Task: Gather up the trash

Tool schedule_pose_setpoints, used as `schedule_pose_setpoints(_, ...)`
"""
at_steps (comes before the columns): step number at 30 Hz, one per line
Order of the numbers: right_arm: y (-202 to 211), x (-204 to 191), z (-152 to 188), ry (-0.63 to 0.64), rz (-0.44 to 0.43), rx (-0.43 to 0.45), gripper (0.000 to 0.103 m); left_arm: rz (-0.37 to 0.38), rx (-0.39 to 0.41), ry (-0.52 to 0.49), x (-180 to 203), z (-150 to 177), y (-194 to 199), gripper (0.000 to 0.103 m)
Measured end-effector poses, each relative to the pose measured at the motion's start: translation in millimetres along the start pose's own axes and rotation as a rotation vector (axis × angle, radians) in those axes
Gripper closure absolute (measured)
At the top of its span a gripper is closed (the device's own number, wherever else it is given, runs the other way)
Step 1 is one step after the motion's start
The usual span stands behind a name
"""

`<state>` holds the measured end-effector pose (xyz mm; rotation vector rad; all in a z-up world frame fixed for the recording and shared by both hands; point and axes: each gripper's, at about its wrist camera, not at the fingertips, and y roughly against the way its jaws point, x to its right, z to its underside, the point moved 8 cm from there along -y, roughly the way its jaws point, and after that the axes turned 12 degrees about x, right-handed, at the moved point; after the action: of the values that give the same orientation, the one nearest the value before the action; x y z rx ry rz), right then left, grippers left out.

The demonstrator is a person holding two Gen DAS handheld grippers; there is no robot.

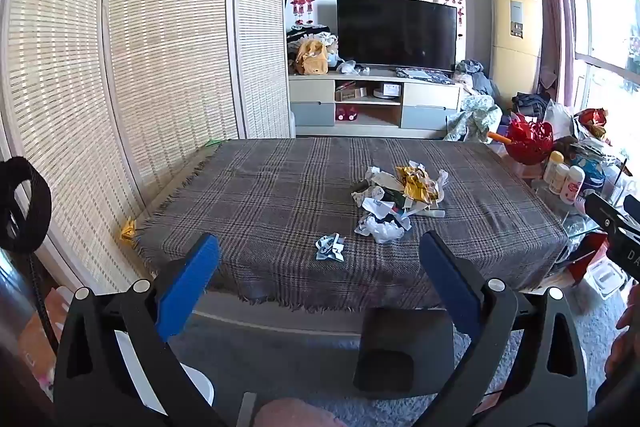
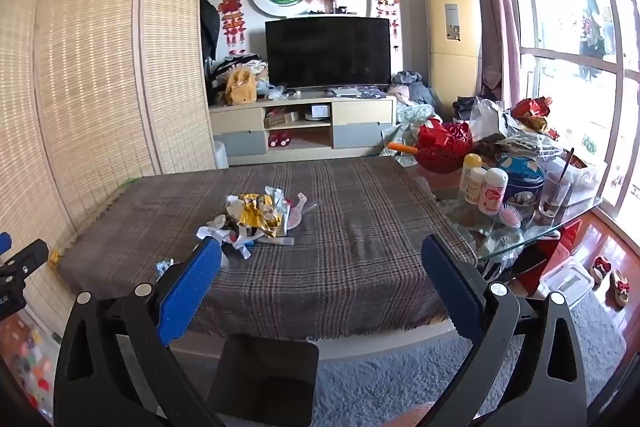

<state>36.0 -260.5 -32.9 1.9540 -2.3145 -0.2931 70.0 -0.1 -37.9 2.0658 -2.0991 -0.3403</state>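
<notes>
A heap of crumpled trash (image 1: 394, 197), white paper and gold foil, is lying near the table (image 1: 248, 195) middle, stretching toward the near edge. Left gripper (image 1: 320, 267) and right gripper (image 2: 320, 267) are hanging wide open, empty

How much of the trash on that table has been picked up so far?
None, apparently. The trash pile and a stray crumpled scrap lie on the plaid cloth. The left gripper and right gripper are open and empty. All collecting remains; the black bin waits below.
</notes>
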Motion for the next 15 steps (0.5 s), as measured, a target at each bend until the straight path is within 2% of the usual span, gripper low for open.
schedule_pose_setpoints(15, 0, -4, -5, -0.004, -0.013, -0.003, 0.003, 0.009, 0.019, 0.004, -1, -11, 3, 0.008)
